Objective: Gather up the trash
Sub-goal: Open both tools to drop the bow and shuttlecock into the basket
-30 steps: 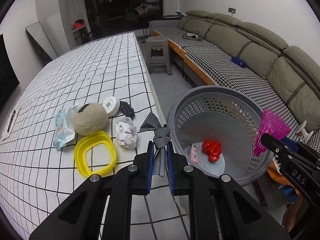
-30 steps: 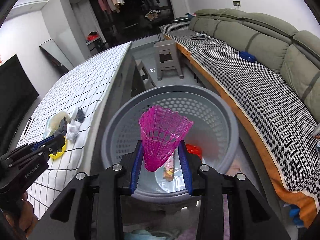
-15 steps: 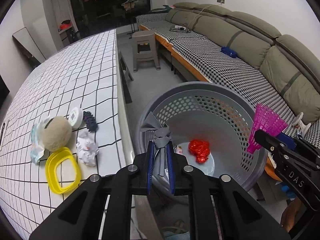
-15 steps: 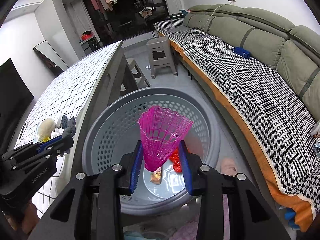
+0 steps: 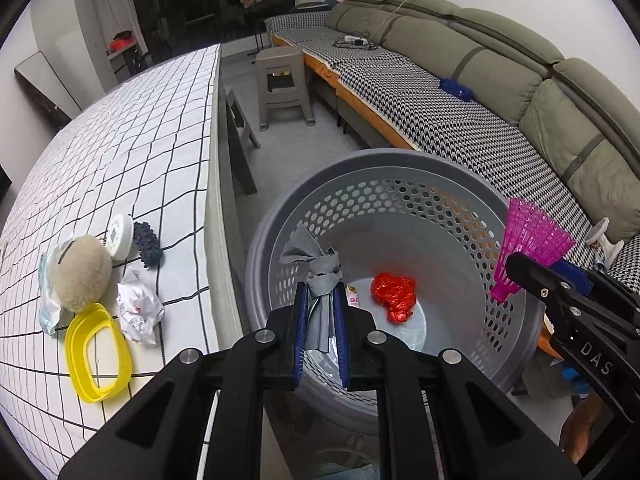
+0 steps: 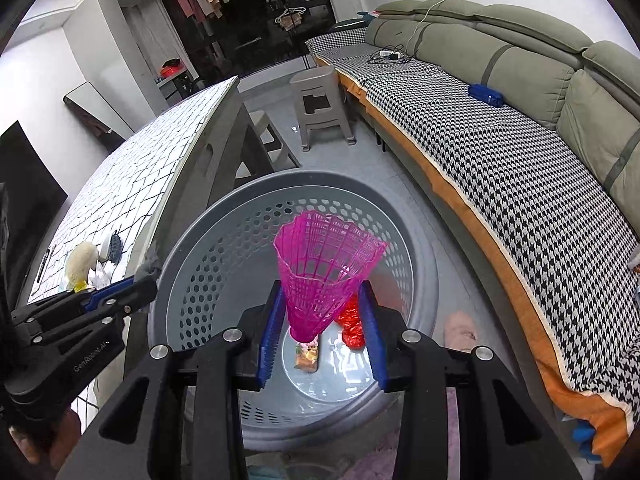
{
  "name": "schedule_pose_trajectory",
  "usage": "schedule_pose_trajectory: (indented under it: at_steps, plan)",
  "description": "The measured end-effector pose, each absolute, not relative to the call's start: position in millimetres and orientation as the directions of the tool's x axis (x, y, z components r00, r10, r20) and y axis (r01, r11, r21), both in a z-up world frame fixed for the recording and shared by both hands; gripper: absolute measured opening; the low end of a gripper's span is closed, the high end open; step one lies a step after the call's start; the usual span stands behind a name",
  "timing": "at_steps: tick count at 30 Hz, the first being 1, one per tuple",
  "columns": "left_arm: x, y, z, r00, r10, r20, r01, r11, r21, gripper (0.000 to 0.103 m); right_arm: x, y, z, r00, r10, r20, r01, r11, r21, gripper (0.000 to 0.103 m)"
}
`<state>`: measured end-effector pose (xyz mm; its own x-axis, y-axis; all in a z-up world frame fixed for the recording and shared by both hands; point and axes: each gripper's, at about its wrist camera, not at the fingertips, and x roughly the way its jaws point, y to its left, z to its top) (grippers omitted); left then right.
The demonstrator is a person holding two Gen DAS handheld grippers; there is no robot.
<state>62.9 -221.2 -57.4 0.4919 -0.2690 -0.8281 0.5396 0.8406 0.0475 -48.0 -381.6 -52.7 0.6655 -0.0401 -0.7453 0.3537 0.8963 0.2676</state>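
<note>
Left tongs (image 5: 322, 312): we are gripping a knotted grey rag (image 5: 320, 280), holding it over the grey basket (image 5: 400, 160).
Right tongs (image 6: 322, 320): we are clasping a pink shuttlecock (image 6: 324, 264) above the same basket.
Table (image 5: 120, 152): more trash is lying beside the basket.

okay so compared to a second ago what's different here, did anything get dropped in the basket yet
Nothing dropped yet. The left gripper carried the grey knotted scrap off the table to above the grey basket. The right gripper keeps its pink shuttlecock over the basket. Table litter and basket contents unchanged.
</note>
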Motion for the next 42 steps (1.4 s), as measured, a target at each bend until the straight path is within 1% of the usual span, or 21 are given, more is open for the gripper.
schedule_pose_trajectory:
  at_steps: [15, 17, 20, 22, 23, 24, 25, 26, 27, 28, 34, 42]
  plan:
    - [70, -231, -63, 0.459, -0.279, -0.844, 0.557, 0.830, 0.028, 0.014, -41, -386, -62, 0.647, -0.027, -0.762, 0.363, 0.890, 0.277, 0.037]
    - [70, -230, -63, 0.463, -0.278, -0.842, 0.553, 0.833, 0.029, 0.015, -42, -386, -61, 0.650, -0.027, -0.760, 0.362, 0.890, 0.278, 0.038]
    - [68, -231, -62, 0.468, -0.275, -0.840, 0.552, 0.833, 0.034, 0.015, -45, -388, -59, 0.655, -0.030, -0.755, 0.363, 0.889, 0.280, 0.042]
    - [67, -231, -61, 0.468, -0.275, -0.840, 0.552, 0.833, 0.034, 0.016, -47, -388, -58, 0.661, -0.035, -0.749, 0.365, 0.888, 0.281, 0.050]
    - [67, -231, -61, 0.469, -0.274, -0.839, 0.550, 0.834, 0.035, 0.021, -49, -388, -56, 0.666, -0.039, -0.745, 0.366, 0.887, 0.281, 0.053]
    - [66, -230, -60, 0.472, -0.273, -0.838, 0.548, 0.835, 0.037, 0.024, -50, -388, -55, 0.671, -0.043, -0.741, 0.368, 0.886, 0.282, 0.058]
    - [66, -229, -59, 0.475, -0.273, -0.836, 0.546, 0.837, 0.037, 0.034, -51, -388, -54, 0.675, -0.046, -0.736, 0.368, 0.886, 0.283, 0.061]
    - [65, -228, -58, 0.480, -0.276, -0.833, 0.543, 0.839, 0.036, 0.047, -52, -389, -53, 0.679, -0.047, -0.733, 0.369, 0.885, 0.284, 0.065]
    - [65, -227, -57, 0.486, -0.277, -0.829, 0.541, 0.841, 0.035, 0.056, -53, -389, -52, 0.682, -0.048, -0.730, 0.368, 0.885, 0.286, 0.067]
    - [64, -225, -54, 0.497, -0.282, -0.821, 0.536, 0.843, 0.035, 0.066, -53, -389, -52, 0.682, -0.047, -0.730, 0.368, 0.884, 0.287, 0.067]
    - [64, -221, -50, 0.512, -0.279, -0.812, 0.527, 0.849, 0.041, 0.068, -54, -388, -51, 0.682, -0.047, -0.730, 0.367, 0.885, 0.286, 0.067]
    - [62, -218, -49, 0.521, -0.279, -0.806, 0.520, 0.853, 0.040, 0.077, -58, -389, -47, 0.688, -0.054, -0.724, 0.373, 0.882, 0.288, 0.067]
